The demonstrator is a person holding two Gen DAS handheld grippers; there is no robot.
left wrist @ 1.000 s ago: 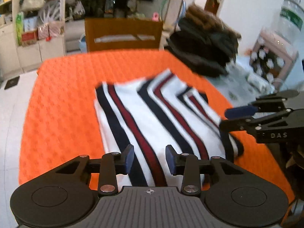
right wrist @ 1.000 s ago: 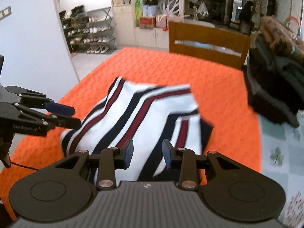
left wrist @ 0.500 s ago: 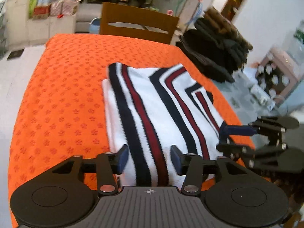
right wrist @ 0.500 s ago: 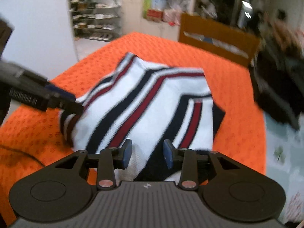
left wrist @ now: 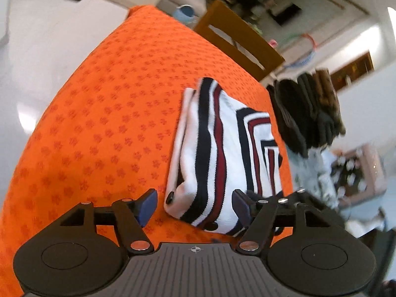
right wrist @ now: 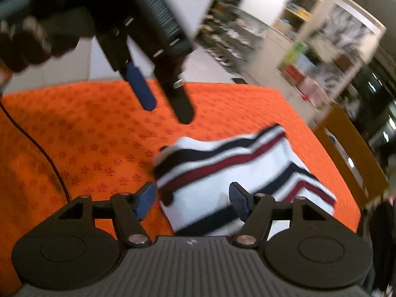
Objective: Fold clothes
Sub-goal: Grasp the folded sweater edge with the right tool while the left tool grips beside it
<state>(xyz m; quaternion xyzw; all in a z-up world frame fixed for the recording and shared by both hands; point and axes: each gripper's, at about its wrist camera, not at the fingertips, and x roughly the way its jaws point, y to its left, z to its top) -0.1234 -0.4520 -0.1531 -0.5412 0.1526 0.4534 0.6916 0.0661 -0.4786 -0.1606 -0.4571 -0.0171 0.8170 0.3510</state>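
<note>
A folded white garment with navy and dark red stripes (left wrist: 222, 153) lies on the orange patterned tablecloth (left wrist: 111, 113). My left gripper (left wrist: 195, 206) is open, its jaws wide apart and the near edge of the garment showing between them, not gripped. My right gripper (right wrist: 191, 201) is also open, low over the near end of the same garment (right wrist: 235, 170). In the right wrist view the left gripper (right wrist: 164, 106) hangs above the cloth to the upper left, held by a gloved hand.
A wooden chair (left wrist: 237, 39) stands at the table's far edge. A pile of dark clothes (left wrist: 307, 113) sits at the right of the table. A black cable (right wrist: 37, 146) crosses the cloth at left. Shelves and cabinets (right wrist: 321, 49) fill the room behind.
Both grippers have opened wider. Both views have swung and tilted sharply, and the grippers now stand close over the near end of the garment. The left gripper has risen in the right wrist view.
</note>
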